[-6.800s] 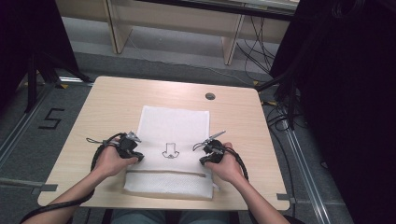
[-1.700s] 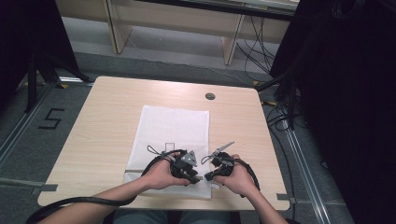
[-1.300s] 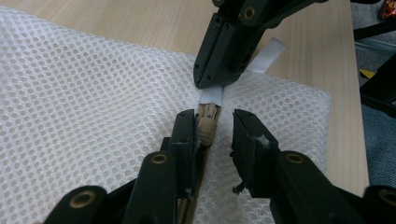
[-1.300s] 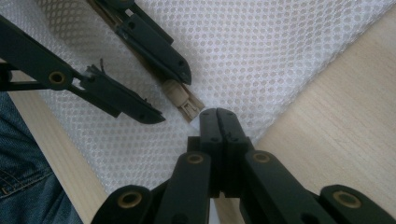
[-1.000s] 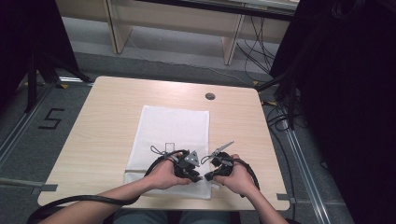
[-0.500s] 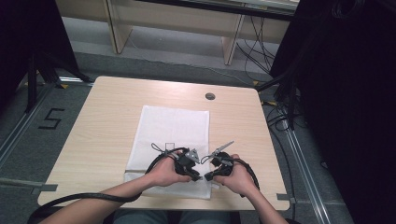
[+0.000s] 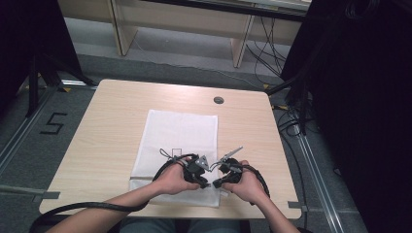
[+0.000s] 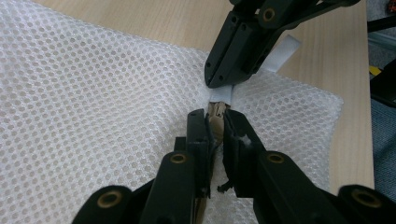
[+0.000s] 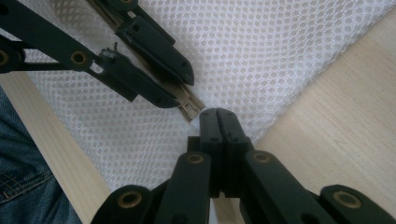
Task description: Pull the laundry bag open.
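Observation:
A white mesh bag (image 7: 180,131) lies flat on the wooden table (image 7: 111,126); its tan zipper runs along the near end. Both grippers meet tip to tip at the bag's near right corner. My left gripper (image 8: 215,116) (image 7: 208,182) has just been closing, and its jaws now press on the tan zipper pull (image 8: 215,122). In the right gripper view the same jaws straddle the zipper strip (image 9: 189,106). My right gripper (image 9: 218,115) (image 7: 215,185) is shut, pinching the white tab (image 8: 220,95) at the zipper's end.
A round grommet (image 7: 218,100) sits in the table's far side. The near table edge (image 9: 51,154) lies just behind the grippers, with the person's jeans (image 9: 23,186) below it. Cables (image 7: 87,208) trail off from the hands to the left.
Since the earliest frame the left hand has crossed from the bag's left side to its near right corner, beside the right gripper. Over the last second both hands have stayed put.

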The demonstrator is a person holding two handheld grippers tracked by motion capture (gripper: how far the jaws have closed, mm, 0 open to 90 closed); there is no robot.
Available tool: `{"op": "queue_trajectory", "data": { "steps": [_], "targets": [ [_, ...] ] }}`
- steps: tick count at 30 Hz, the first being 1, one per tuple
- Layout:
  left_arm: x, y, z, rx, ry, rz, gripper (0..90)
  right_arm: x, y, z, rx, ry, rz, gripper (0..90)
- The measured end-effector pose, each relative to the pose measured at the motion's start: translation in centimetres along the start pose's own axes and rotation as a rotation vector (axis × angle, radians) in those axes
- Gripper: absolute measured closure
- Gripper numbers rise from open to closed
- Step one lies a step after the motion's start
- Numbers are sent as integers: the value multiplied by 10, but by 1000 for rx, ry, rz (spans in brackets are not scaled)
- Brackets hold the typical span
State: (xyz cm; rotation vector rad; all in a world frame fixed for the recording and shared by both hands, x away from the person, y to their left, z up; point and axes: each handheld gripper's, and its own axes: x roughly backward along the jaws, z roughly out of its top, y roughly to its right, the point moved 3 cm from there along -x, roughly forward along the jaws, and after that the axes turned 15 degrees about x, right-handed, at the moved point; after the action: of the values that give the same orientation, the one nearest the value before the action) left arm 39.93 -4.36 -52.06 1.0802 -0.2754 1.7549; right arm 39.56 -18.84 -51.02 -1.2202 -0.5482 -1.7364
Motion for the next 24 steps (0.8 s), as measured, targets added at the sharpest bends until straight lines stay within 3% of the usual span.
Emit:
{"op": "queue_trajectory", "data": {
  "steps": [11,14,15,17,18,19,20,21,24],
  "targets": [
    [0,-1,0,-19,-7,-2,809,-1,1,0,19,6,-23,900],
    [0,-1,0,1,-10,-7,810,-1,0,1,24,3,-23,900],
    [1,-1,1,-3,-14,-6,810,0,-2,1,-3,-10,-13,900],
    [1,-2,1,5,-13,-14,810,0,-3,1,-9,-12,-11,900],
    [4,-4,3,1,2,7,900,0,-3,2,-8,-12,-12,900],
    [6,-6,3,-8,-11,15,900,-1,-2,2,8,-13,-22,900],
    [7,-8,3,4,2,-2,900,0,0,1,24,-22,-24,900],
    [9,-11,3,-24,-25,-4,900,0,-1,1,15,-25,-19,900],
    [8,-9,2,-21,-16,-26,900,0,-1,1,2,-19,-9,900]
  ]
}}
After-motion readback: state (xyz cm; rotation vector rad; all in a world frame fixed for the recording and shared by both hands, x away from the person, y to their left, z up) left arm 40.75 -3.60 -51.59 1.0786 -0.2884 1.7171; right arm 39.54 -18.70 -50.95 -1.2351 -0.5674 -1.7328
